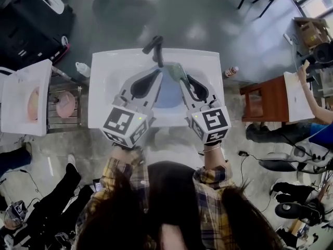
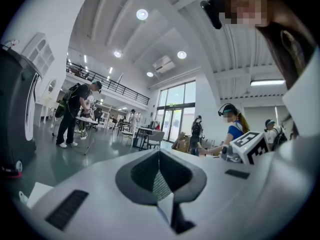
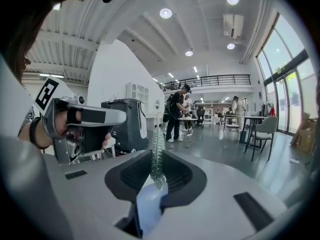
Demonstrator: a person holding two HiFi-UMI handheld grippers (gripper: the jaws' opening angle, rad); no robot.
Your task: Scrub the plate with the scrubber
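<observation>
The left tool (image 2: 159,176) is clenched. Its jaws press flat together on the thin rim of the pale blue plate (image 1: 167,94), whose edge shows as a pale wedge just under the seam. The right tool (image 3: 157,171) is clamped on the scrubber (image 3: 157,151) (a translucent greenish mesh, standing upright between the jaws), with the plate just below it. In the head view both tools point away from the person and converge on the plate. The plate sits within the basin of a white sink (image 1: 101,85), just in front of the black faucet (image 1: 155,48), and the scrubber is at its far right edge. A white bottle (image 1: 82,69) stands just beside the sink's left side.
</observation>
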